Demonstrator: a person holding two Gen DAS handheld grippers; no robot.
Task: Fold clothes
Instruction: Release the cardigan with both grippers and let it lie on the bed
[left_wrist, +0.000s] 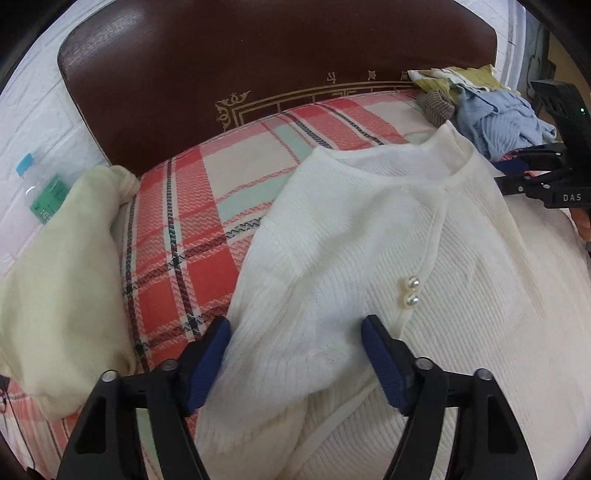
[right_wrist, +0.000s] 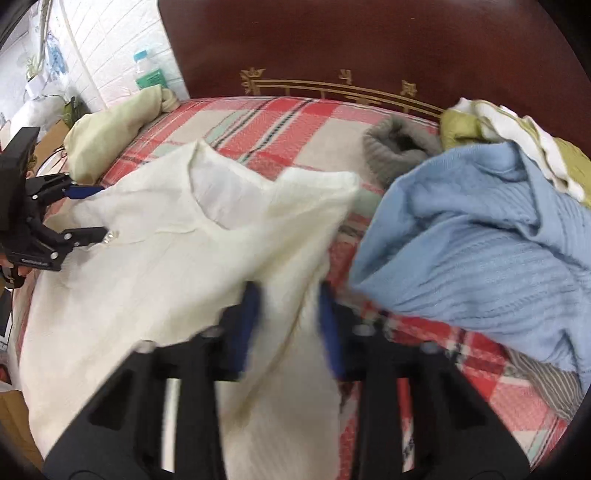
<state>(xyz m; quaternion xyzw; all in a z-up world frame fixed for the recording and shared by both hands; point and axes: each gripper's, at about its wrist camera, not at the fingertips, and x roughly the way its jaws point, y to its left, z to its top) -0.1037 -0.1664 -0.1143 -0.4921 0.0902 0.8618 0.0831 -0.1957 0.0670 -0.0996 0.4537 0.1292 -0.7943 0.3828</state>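
Note:
A white knit cardigan (left_wrist: 406, 240) with two pearl buttons (left_wrist: 412, 291) lies spread on the plaid bedsheet (left_wrist: 192, 221). One sleeve is folded in over its body. My left gripper (left_wrist: 293, 328) is open just above that sleeve, with the cloth lying loose between its blue pads. In the right wrist view the cardigan (right_wrist: 166, 258) fills the centre, and my right gripper (right_wrist: 288, 291) is blurred, its pads a little apart with the other sleeve's cloth between them. Each gripper also shows in the other's view: the right gripper (left_wrist: 506, 173) by the collar, the left gripper (right_wrist: 105, 211) at the cardigan's far side.
A light blue sweater (right_wrist: 480, 229) is heaped beside the cardigan, with a grey knit piece (right_wrist: 399, 151) and yellow-green clothes (right_wrist: 517, 140) behind it. A pale yellow cloth (left_wrist: 62, 277) and a water bottle (left_wrist: 40, 184) lie at the bed's other edge. A dark wooden headboard (left_wrist: 258, 55) closes the far side.

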